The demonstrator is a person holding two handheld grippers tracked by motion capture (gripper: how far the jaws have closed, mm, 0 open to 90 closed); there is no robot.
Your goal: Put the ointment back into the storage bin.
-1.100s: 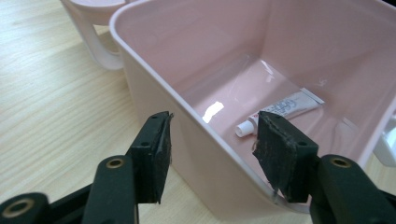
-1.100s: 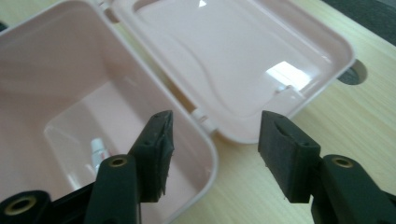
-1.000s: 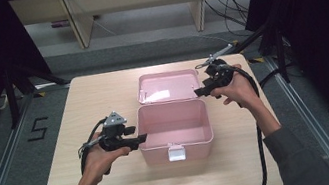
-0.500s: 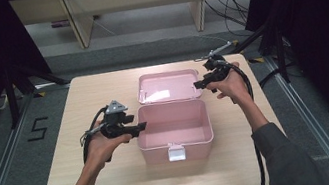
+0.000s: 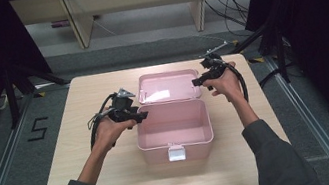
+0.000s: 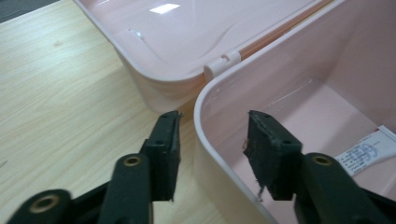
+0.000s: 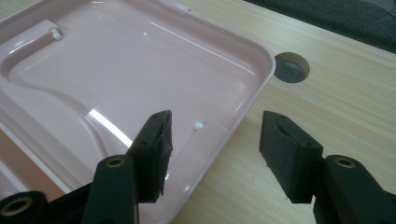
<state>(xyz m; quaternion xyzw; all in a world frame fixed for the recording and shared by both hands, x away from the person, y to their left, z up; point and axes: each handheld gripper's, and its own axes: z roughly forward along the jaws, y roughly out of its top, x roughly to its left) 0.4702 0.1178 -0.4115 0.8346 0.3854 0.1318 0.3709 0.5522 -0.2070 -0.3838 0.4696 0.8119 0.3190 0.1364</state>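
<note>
A pink plastic box (image 5: 174, 130) stands open at the table's middle, its lid (image 5: 169, 85) laid flat behind it on the hinge (image 6: 222, 62). My left gripper (image 5: 142, 116) is open at the box's left rear corner. In the left gripper view its jaws straddle the box wall (image 6: 205, 140), one outside and one inside, left gripper (image 6: 212, 128). My right gripper (image 5: 196, 81) is open at the lid's right edge. In the right gripper view its jaws stand either side of the lid rim (image 7: 252, 88), right gripper (image 7: 215, 126). A white label (image 6: 369, 148) lies on the box floor.
The wooden table (image 5: 83, 106) has bare wood left and right of the box. A round cable hole (image 7: 292, 66) sits in the table just past the lid's corner. A white latch (image 5: 176, 152) hangs on the box's front wall.
My left gripper has moved forward and right, up to the box's left rear corner. My right gripper has shifted slightly away and left onto the lid's edge.
</note>
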